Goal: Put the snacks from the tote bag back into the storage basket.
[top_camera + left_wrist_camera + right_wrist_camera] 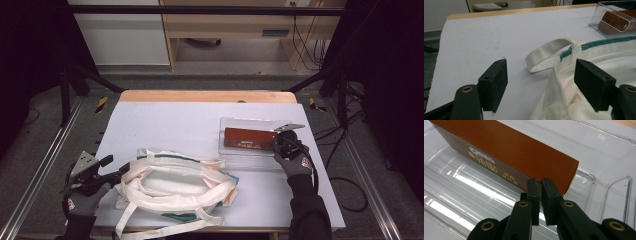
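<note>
Two claws over white counter (165,125). Left claw (111,168) at near left corner, jaws wide, straddling rim of cloth bag (175,185), pads not pressing; white strap (549,53) looped flat just ahead. Right claw (278,141) down in clear plastic tray (250,157) at right side, jaws nearly together with slim gap, nothing between, tips at end of brown box (506,152). Box lying inside tray, well apart from bag.
</note>
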A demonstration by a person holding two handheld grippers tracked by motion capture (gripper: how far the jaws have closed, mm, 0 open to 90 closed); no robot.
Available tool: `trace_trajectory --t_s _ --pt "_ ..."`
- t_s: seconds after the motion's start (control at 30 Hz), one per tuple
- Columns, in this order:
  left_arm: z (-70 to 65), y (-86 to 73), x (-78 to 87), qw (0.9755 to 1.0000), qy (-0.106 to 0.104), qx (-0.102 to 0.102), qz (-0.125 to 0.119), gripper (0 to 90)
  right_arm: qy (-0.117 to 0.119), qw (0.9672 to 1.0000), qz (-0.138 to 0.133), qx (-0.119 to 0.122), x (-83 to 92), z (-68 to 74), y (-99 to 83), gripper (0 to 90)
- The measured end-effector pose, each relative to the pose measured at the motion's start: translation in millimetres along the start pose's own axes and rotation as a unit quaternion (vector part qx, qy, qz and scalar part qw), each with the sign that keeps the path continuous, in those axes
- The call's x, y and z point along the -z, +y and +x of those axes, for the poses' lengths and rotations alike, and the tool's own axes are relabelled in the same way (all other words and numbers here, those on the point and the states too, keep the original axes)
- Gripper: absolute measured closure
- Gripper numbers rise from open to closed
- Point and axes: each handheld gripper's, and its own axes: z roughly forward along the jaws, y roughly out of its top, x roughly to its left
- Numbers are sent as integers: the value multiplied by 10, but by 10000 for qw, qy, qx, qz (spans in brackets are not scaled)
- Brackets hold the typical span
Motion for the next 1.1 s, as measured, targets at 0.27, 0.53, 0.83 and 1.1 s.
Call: trace_trajectory --t_s 0.27,0.53,0.83,1.1 --pt "3 0 5 10000 -1 6 -15 264 -20 10000 -26 -41 3 -18 -10 826" --pt "-7 6 9 10000 -7 -24 -18 261 115 9974 -707 -78 290 46 -49 678" --pt "-2 13 24 10000 -17 -26 -46 255 213 9842 -1719 -356 624 148 -213 362" --pt "19 18 45 10000 8 -18 -90 254 -12 9745 -2141 -675 790 84 -466 253"
